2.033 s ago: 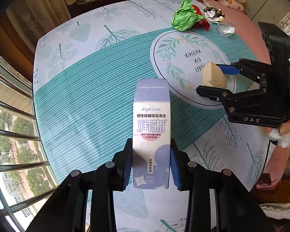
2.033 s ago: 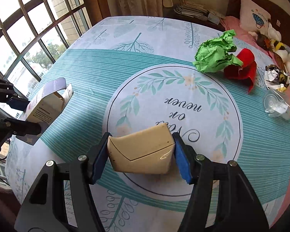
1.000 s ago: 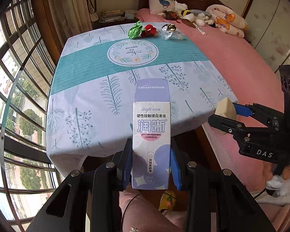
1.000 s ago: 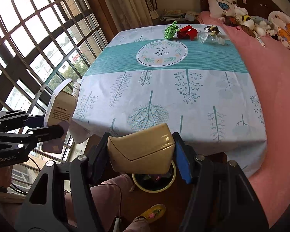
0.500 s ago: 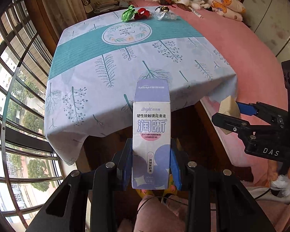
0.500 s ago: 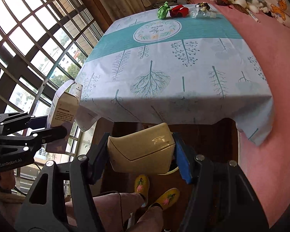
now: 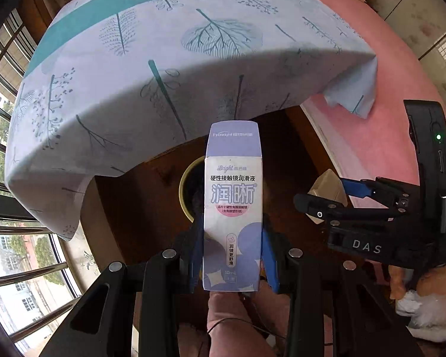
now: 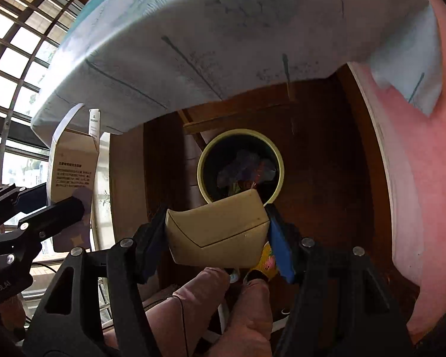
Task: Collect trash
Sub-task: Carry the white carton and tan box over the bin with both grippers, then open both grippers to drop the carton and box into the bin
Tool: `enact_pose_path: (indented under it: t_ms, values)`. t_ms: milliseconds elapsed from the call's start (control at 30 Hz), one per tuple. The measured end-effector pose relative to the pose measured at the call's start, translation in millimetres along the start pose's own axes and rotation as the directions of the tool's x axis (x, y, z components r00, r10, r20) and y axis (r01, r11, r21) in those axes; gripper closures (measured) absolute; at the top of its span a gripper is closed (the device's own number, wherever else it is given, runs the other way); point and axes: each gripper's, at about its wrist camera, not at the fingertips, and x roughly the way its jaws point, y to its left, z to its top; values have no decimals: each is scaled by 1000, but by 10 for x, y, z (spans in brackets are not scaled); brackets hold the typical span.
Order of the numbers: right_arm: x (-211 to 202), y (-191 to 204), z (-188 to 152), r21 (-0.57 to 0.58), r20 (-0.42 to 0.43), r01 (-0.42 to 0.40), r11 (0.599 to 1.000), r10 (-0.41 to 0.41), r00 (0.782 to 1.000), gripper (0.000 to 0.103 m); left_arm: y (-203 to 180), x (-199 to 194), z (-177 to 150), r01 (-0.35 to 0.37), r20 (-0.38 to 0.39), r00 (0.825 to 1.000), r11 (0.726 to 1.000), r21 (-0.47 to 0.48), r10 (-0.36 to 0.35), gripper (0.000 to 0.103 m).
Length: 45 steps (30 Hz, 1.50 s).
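- Purple-and-white box (image 7: 233, 208) stands upright, clamped in the left gripper (image 7: 232, 255); the tan box (image 8: 217, 232) is clamped in the right gripper (image 8: 217, 247).
- Both hang low over the yellow-rimmed bin (image 8: 278, 154), likely for dropping.
- The bench (image 8: 193, 44) cloth edge overhangs behind the bin; the room above it looks open.

From beside the table edge, both wrist views are aimed downward, close; the yellow-rimmed bin (image 7: 183, 182) (image 8: 203, 154) under the tablecloth (image 7: 104, 59) (image 8: 223, 29) is shared.
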Motion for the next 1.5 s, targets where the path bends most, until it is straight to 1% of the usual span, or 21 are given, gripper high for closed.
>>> enact_pose_path:
  t_ms: [100, 167, 433, 567, 767, 867, 933, 1000, 1033, 1100, 1167, 1233, 1333, 1433, 1467, 1500]
  values:
    - [369, -103, -78, 56, -17, 20, 998, -19, 1000, 43, 58, 395, -27, 19, -27, 999, 1000, -7, -19, 68]
    - [589, -183, -112, 97, -23, 19, 995, -17, 1000, 43, 100, 674, -28, 24, -46, 999, 1000, -11, -25, 68]
    - [1384, -541, -150, 225, -29, 43, 973, -38, 999, 43, 242, 1707, 31, 26, -101, 995, 1000, -13, -28, 68]
    - [1673, -714, -143, 265, -29, 55, 963, -49, 998, 43, 301, 2152, 72, 30, -124, 992, 1000, -6, -30, 68]
    - [1966, -940, -150, 293, -44, 68, 954, -58, 997, 43, 302, 2626, 89, -6, -140, 990, 1000, 28, 10, 68]
    - [2045, -997, -155, 297, -52, 70, 952, -57, 997, 43, 324, 2753, 82, -6, -149, 989, 1000, 30, 10, 66]
    - [2124, -1021, -141, 294, -57, 70, 953, -56, 997, 43, 319, 2796, 48, -10, -154, 988, 1000, 25, 14, 61]
    - [2163, -1005, -120, 288, -62, 67, 955, -51, 997, 43, 329, 2818, 38, -15, -149, 989, 1000, 20, 18, 48]
    - [2192, -1000, -102, 285, -64, 65, 956, -48, 997, 43, 334, 2828, 40, -25, -141, 990, 1000, 19, 27, 44]
    - [2219, -966, -73, 278, -64, 56, 959, -40, 997, 43, 373, 2803, 17, -53, -115, 992, 998, 17, 55, 27]
    - [2244, -907, -34, 267, -66, 47, 962, -31, 997, 43, 406, 2760, -1, -81, -86, 993, 997, 11, 82, 25]
    - [2270, -844, 8, 257, -68, 32, 966, -15, 998, 43, 475, 2702, -24, -106, -77, 991, 994, 0, 106, 25]
    - [2300, -746, 77, 247, -75, 3, 969, 16, 997, 43, 586, 2624, -19, -118, -71, 991, 992, -45, 115, 25]
    - [2296, -651, 139, 237, -73, -4, 972, 22, 997, 43, 733, 2467, -36, -118, -59, 992, 989, -93, 112, 25]
    - [2292, -615, 161, 232, -75, -1, 973, 19, 997, 37, 781, 2418, -39, -119, -54, 992, 987, -108, 114, 25]
    - [2283, -584, 180, 229, -77, 2, 974, 16, 997, 34, 830, 2358, -50, -121, -48, 992, 985, -120, 116, 25]
